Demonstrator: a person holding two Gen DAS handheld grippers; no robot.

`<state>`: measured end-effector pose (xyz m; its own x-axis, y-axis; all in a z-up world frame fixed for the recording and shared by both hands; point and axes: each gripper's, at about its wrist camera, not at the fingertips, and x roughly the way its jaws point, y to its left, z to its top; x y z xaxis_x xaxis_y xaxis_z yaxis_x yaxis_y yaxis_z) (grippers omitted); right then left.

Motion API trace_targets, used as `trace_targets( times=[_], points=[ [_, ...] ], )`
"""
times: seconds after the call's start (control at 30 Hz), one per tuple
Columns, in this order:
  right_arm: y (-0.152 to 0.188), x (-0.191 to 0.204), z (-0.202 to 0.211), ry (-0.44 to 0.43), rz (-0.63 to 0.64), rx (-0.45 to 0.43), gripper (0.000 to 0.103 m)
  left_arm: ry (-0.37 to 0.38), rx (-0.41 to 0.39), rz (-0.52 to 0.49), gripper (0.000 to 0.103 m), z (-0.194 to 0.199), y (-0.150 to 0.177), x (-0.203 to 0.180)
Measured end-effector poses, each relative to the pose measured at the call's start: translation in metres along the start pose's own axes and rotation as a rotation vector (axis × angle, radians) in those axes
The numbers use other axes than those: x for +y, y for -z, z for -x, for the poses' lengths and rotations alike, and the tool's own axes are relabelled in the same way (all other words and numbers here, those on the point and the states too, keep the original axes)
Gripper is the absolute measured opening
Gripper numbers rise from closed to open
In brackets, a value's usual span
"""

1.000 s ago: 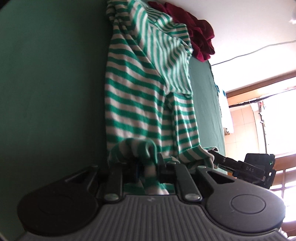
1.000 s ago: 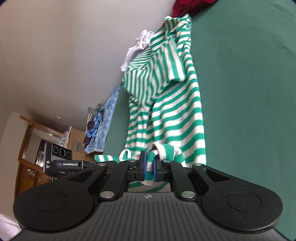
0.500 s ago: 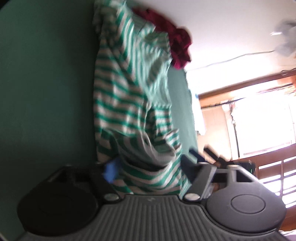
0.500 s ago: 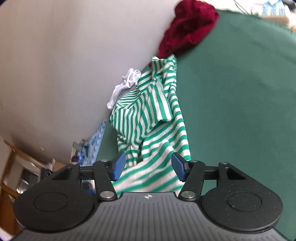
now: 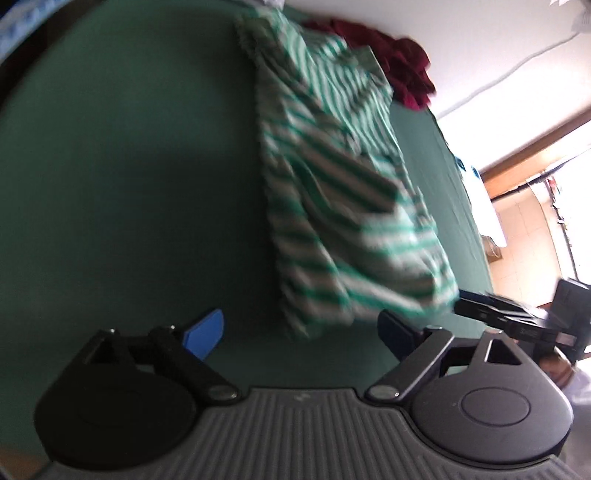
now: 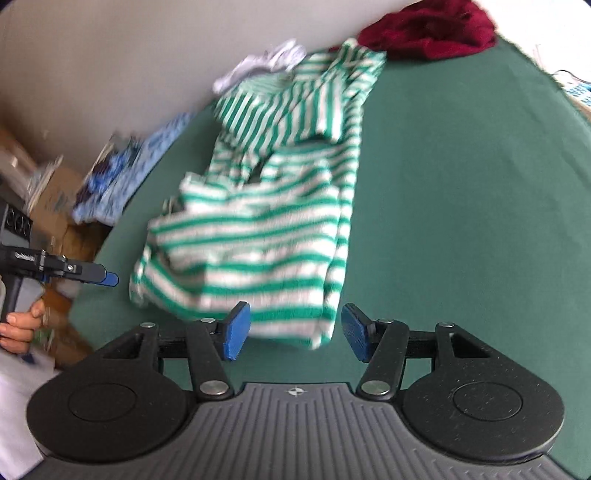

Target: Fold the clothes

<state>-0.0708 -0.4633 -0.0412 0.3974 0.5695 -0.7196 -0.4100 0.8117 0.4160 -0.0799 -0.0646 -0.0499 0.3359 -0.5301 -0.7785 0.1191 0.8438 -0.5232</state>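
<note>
A green-and-white striped shirt [image 5: 343, 206] [image 6: 258, 229] lies on the green cover [image 5: 129, 184] [image 6: 461, 184], its lower part doubled back over itself in loose folds. My left gripper [image 5: 301, 332] hangs just short of the shirt's near edge. Its jaws are opening wide and nothing is between the blue pads [image 5: 205, 334]. My right gripper [image 6: 295, 332] is open; the shirt's near edge shows between its pads [image 6: 236, 330], which do not press on it. Each gripper appears in the other's view: left gripper [image 6: 107, 277], right gripper [image 5: 465, 299].
A dark red garment [image 5: 399, 62] [image 6: 432, 33] is bunched at the far end by the wall. A white garment [image 6: 266, 62] and blue patterned cloth [image 6: 140, 162] lie along the left edge. A cardboard box [image 6: 51, 192] stands beyond it. A hand [image 6: 18, 328] holds the left gripper.
Both grippers were shut on the shirt's hem; both have opened and let it go. The hem has dropped in folds onto the shirt. Both grippers have drawn back and rolled.
</note>
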Motion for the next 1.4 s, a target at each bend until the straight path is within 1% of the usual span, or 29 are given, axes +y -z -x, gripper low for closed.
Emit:
trace_targets(
  times=[0.03, 0.1, 0.13, 0.2, 0.23, 0.27, 0.3, 0.33, 0.37, 0.43, 0.47, 0.5, 0.6, 0.67, 0.77, 0.8, 0.83, 0.87, 0.9, 0.93, 0.97, 1.0, 1.03, 1.07, 1.13, 1.17, 1.27, 1.33, 1.4],
  points=[
    [0.001, 0.003, -0.002, -0.002, 0.043, 0.01, 0.058, -0.033, -0.01, -0.025, 0.091, -0.007, 0.003, -0.01],
    [0.004, 0.008, -0.007, 0.001, 0.118, 0.014, 0.057, -0.124, -0.045, -0.079, 0.085, -0.02, 0.007, -0.026],
    [0.005, 0.01, -0.009, 0.0, 0.138, 0.01, 0.057, -0.156, -0.063, -0.09, 0.078, -0.023, 0.008, -0.029],
    [0.007, 0.013, -0.011, -0.003, 0.17, -0.012, 0.057, -0.191, -0.101, -0.089, 0.073, -0.025, 0.007, -0.03],
    [0.008, 0.013, -0.012, -0.004, 0.181, -0.028, 0.056, -0.193, -0.115, -0.084, 0.07, -0.025, 0.007, -0.028],
    [0.009, 0.013, -0.013, -0.007, 0.187, -0.045, 0.053, -0.195, -0.129, -0.079, 0.059, -0.024, 0.006, -0.025],
    [0.01, 0.013, -0.015, -0.009, 0.194, -0.056, 0.042, -0.185, -0.136, -0.083, 0.053, -0.024, 0.005, -0.025],
    [0.01, 0.013, -0.016, -0.011, 0.204, -0.061, 0.029, -0.164, -0.134, -0.094, 0.031, -0.025, 0.004, -0.026],
    [0.008, 0.012, -0.017, -0.018, 0.206, -0.061, 0.026, -0.15, -0.135, -0.105, 0.022, -0.024, 0.003, -0.026],
    [0.003, 0.009, -0.014, -0.034, 0.201, -0.056, 0.018, -0.142, -0.144, -0.148, 0.015, -0.014, 0.004, -0.029],
    [-0.001, 0.008, -0.011, -0.041, 0.202, -0.052, 0.017, -0.138, -0.15, -0.173, 0.011, -0.008, 0.004, -0.032],
    [-0.004, 0.008, -0.005, -0.042, 0.217, -0.051, 0.016, -0.138, -0.152, -0.195, 0.011, -0.002, 0.004, -0.033],
    [-0.013, 0.008, 0.01, -0.035, 0.275, -0.038, 0.015, -0.147, -0.148, -0.253, 0.0, 0.016, 0.004, -0.033],
    [-0.016, 0.005, 0.016, -0.027, 0.301, -0.021, 0.014, -0.154, -0.133, -0.276, 0.0, 0.023, 0.005, -0.03],
    [-0.011, 0.002, 0.007, -0.013, 0.321, 0.015, 0.015, -0.174, -0.049, -0.216, 0.0, 0.006, 0.012, -0.01],
    [-0.007, 0.001, 0.0, -0.006, 0.325, 0.025, 0.015, -0.166, -0.037, -0.211, 0.0, 0.001, 0.016, -0.01],
    [-0.004, 0.001, -0.006, 0.002, 0.328, 0.036, 0.019, -0.143, -0.044, -0.216, 0.0, 0.0, 0.02, -0.014],
    [-0.003, 0.001, -0.01, 0.011, 0.322, 0.042, 0.022, -0.13, -0.063, -0.226, 0.004, -0.002, 0.022, -0.019],
    [-0.004, 0.0, -0.008, 0.013, 0.306, 0.032, 0.025, -0.136, -0.086, -0.237, 0.014, -0.004, 0.023, -0.023],
    [-0.004, -0.001, -0.006, 0.014, 0.286, 0.022, 0.03, -0.141, -0.108, -0.248, 0.05, -0.006, 0.023, -0.027],
    [-0.006, -0.003, -0.002, 0.014, 0.259, 0.01, 0.032, -0.147, -0.131, -0.258, 0.073, -0.009, 0.024, -0.031],
    [-0.006, -0.005, 0.002, 0.015, 0.237, -0.004, 0.04, -0.152, -0.153, -0.269, 0.074, -0.011, 0.024, -0.035],
    [-0.007, -0.007, 0.006, 0.018, 0.221, -0.017, 0.044, -0.147, -0.154, -0.271, 0.062, -0.017, 0.023, -0.037],
    [-0.007, -0.008, 0.009, 0.023, 0.208, -0.027, 0.044, -0.131, -0.132, -0.262, 0.048, -0.024, 0.02, -0.037],
    [-0.008, -0.009, 0.012, 0.036, 0.195, -0.037, 0.044, -0.132, -0.109, -0.271, 0.03, -0.038, 0.016, -0.04],
    [-0.008, -0.007, 0.014, 0.041, 0.191, -0.047, 0.044, -0.144, -0.108, -0.286, 0.023, -0.041, 0.015, -0.042],
    [-0.008, 0.0, 0.021, 0.049, 0.187, -0.103, 0.044, -0.183, -0.127, -0.34, 0.011, -0.037, 0.015, -0.043],
    [-0.009, 0.004, 0.028, 0.033, 0.177, -0.144, 0.043, -0.17, -0.135, -0.367, 0.009, -0.023, 0.014, -0.042],
    [-0.011, 0.009, 0.026, 0.024, 0.175, -0.135, 0.042, -0.174, -0.136, -0.423, 0.008, -0.009, 0.015, -0.044]
  ],
)
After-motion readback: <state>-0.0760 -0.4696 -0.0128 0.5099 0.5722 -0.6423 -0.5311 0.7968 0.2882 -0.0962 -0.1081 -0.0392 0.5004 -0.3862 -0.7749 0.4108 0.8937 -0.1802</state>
